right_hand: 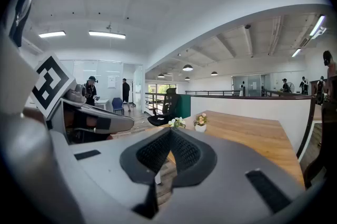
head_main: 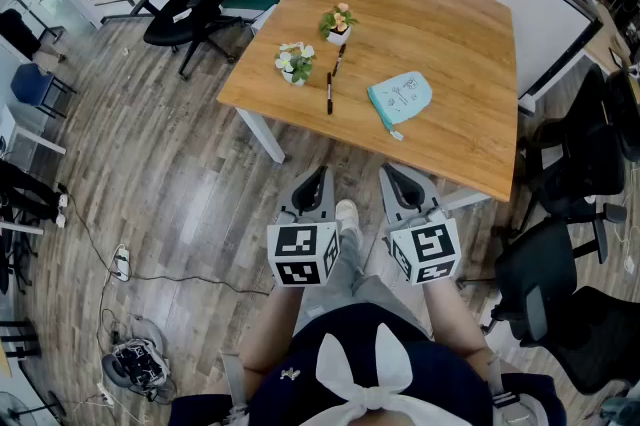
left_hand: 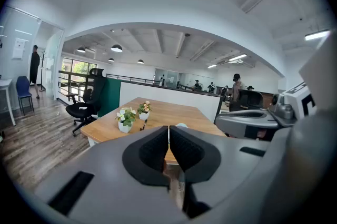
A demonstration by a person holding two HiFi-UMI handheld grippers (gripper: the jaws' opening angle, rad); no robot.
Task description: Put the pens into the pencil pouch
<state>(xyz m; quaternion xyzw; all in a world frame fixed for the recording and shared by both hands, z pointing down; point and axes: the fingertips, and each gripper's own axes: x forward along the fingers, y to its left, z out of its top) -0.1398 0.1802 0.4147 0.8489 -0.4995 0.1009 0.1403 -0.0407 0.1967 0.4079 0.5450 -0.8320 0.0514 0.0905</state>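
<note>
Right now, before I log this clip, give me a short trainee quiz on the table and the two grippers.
1. True or false: both pens already lie inside the pencil pouch.
2. What does the left gripper hold? A) a pen B) the pouch C) nothing
3. How many flower pots stand on the table?

Key: 1 false, they lie on the wood left of the pouch. 2 C, shut and empty, like the right gripper. 3 two.
</note>
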